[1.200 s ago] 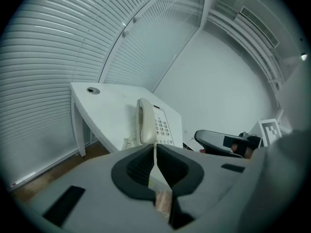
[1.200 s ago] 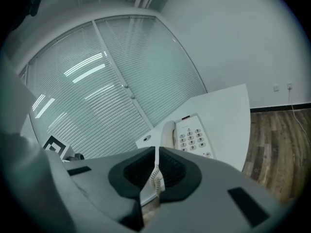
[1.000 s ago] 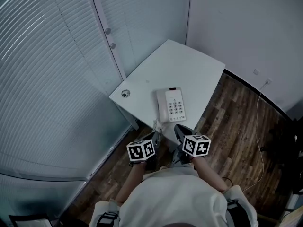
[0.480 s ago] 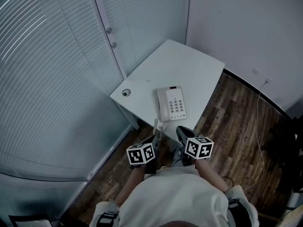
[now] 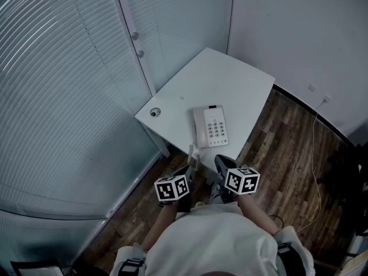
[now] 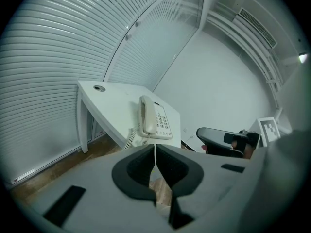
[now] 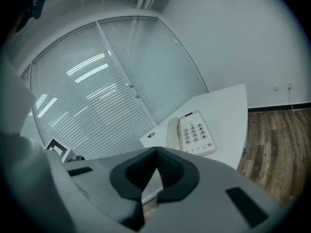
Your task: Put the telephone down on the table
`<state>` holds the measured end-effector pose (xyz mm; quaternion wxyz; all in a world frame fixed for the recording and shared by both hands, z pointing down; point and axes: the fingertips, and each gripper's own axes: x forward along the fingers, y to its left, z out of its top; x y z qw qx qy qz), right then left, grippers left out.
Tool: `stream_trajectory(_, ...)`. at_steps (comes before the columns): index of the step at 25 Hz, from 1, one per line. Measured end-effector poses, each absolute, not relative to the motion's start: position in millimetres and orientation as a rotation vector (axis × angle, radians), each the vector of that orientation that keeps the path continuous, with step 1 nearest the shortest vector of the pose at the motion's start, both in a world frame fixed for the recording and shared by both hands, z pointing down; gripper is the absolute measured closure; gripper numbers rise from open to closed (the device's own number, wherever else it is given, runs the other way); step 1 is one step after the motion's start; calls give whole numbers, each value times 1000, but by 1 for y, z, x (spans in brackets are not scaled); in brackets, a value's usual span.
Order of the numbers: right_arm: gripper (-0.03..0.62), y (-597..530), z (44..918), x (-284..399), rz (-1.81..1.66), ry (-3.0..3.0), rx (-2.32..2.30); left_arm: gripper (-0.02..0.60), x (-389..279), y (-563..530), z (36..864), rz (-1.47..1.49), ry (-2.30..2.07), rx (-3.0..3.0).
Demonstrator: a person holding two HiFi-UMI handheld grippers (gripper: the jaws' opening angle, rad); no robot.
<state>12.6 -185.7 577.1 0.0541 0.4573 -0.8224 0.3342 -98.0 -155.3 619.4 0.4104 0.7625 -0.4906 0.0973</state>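
Note:
A cream telephone [image 5: 210, 126] lies flat on the white table [image 5: 230, 79], near its front edge, with the handset on its cradle. Its coiled cord [image 5: 192, 152] hangs over the edge. Both grippers hover in front of the table, off its edge, above the wooden floor. My left gripper [image 5: 189, 169] is shut and holds nothing; in the left gripper view the telephone [image 6: 153, 118] lies ahead of its jaws. My right gripper [image 5: 220, 161] is also shut and empty, with the telephone [image 7: 192, 132] just beyond its fingertips.
A round cable hole [image 5: 154, 112] sits in the table's left corner. A glass wall with blinds [image 5: 63, 96] runs along the left, a plain wall behind. A thin cable [image 5: 315, 132] trails from a wall socket over the wooden floor [image 5: 287, 154] at right.
Both grippers have drifted slightly back from the table's edge. The telephone has not moved.

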Motion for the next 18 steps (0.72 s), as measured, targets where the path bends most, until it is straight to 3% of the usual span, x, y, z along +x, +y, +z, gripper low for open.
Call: stream_trajectory(18, 574, -191, 587, 11, 1000, -2497, 1374, 551, -97, -165, 635, 227, -1229, 1911)
